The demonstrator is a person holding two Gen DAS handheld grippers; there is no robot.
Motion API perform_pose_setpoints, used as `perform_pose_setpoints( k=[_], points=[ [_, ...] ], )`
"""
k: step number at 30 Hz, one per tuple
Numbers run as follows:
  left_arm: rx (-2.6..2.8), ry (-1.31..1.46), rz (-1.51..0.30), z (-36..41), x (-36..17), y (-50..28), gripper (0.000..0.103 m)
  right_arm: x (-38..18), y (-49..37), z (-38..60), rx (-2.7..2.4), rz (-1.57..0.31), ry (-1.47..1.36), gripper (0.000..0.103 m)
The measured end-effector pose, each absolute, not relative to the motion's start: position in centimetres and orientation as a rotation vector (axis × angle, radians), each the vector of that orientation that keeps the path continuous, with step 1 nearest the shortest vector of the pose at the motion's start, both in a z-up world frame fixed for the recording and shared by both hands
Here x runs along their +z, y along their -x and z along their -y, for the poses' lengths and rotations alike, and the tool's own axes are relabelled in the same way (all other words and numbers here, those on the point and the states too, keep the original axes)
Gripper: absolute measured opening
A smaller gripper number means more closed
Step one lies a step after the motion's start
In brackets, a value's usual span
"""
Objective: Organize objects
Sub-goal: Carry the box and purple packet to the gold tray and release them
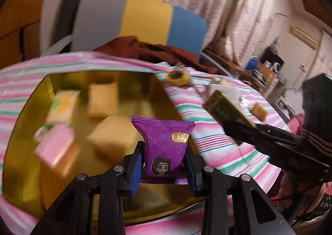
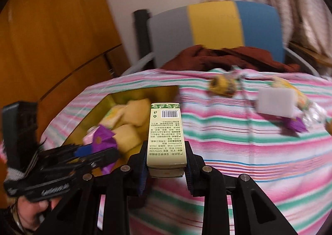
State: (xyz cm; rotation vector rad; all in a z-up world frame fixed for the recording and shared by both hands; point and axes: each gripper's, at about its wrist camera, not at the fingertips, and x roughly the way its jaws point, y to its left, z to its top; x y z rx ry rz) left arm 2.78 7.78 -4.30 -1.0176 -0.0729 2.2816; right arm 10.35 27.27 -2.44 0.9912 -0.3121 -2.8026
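My left gripper (image 1: 164, 164) is shut on a purple snack packet (image 1: 165, 143) and holds it above the gold tin (image 1: 164, 98); it also shows in the right wrist view (image 2: 99, 152) with the purple packet (image 2: 103, 139). The tin (image 2: 108, 100) holds several yellow, green and pink packets (image 1: 102, 100). My right gripper (image 2: 166, 164) is shut on a cream and green box (image 2: 165, 131) with a barcode, to the right of the tin. That box (image 1: 226, 108) shows at the right of the left wrist view.
A striped pink, green and white cloth (image 2: 238, 141) covers the table. On it lie a white block (image 2: 276, 102), a yellow wrapped sweet (image 2: 222, 85), a purple wrapper (image 2: 294, 125) and a small biscuit (image 1: 258, 111). A grey, yellow and blue chair (image 2: 215, 23) stands behind.
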Motion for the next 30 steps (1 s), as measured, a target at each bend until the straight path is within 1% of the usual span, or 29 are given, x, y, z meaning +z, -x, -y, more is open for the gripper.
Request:
perform_pose_setpoints(
  k=[3,8,14,15,17,18,21,22,24,25,26,30],
  points=[
    [2.310,1.073,0.098,-5.6,-5.0,-1.8,0.036,-2.5,-9.7,-24.9,-2.738,0.245,-0.996,0.031],
    [2.334,1.166,0.022,-3.9,-6.4,-0.8,0.036,-3.4,-8.5,-22.3,-2.657,0.183,-1.058,0.031],
    [2.293,1.257,-0.010,-3.9,-7.8,-0.2,0.036,-4.5,-7.5,-20.2,-2.596,0.143,-1.114,0.031],
    [2.284,1.263,-0.005,-3.9,-7.9,-0.2,0.037,-4.7,-7.5,-20.1,-2.589,0.144,-1.121,0.031],
    [2.291,1.272,-0.004,-4.0,-7.9,-0.3,0.047,-4.9,-7.3,-19.9,-2.579,0.151,-1.133,0.031],
    [2.297,1.271,-0.005,-4.0,-7.9,-0.3,0.053,-5.1,-7.2,-19.9,-2.576,0.152,-1.140,0.031],
    [2.319,1.256,-0.005,-4.0,-7.6,-0.5,0.060,-5.4,-7.2,-19.8,-2.567,0.160,-1.155,0.033],
    [2.326,1.249,-0.004,-3.9,-7.5,-0.6,0.061,-5.4,-7.2,-19.8,-2.566,0.163,-1.156,0.034],
    [2.342,1.234,0.011,-3.7,-7.2,-0.7,0.061,-5.5,-7.2,-20.0,-2.571,0.172,-1.152,0.043],
    [2.350,1.228,0.019,-3.6,-7.1,-0.7,0.061,-5.5,-7.4,-20.0,-2.572,0.179,-1.148,0.045],
    [2.365,1.222,0.030,-3.3,-6.9,-0.7,0.061,-5.4,-7.5,-20.1,-2.575,0.189,-1.145,0.047],
    [2.423,1.200,0.093,-2.3,-6.2,-0.6,0.061,-5.4,-7.6,-20.5,-2.586,0.216,-1.133,0.047]
  ],
)
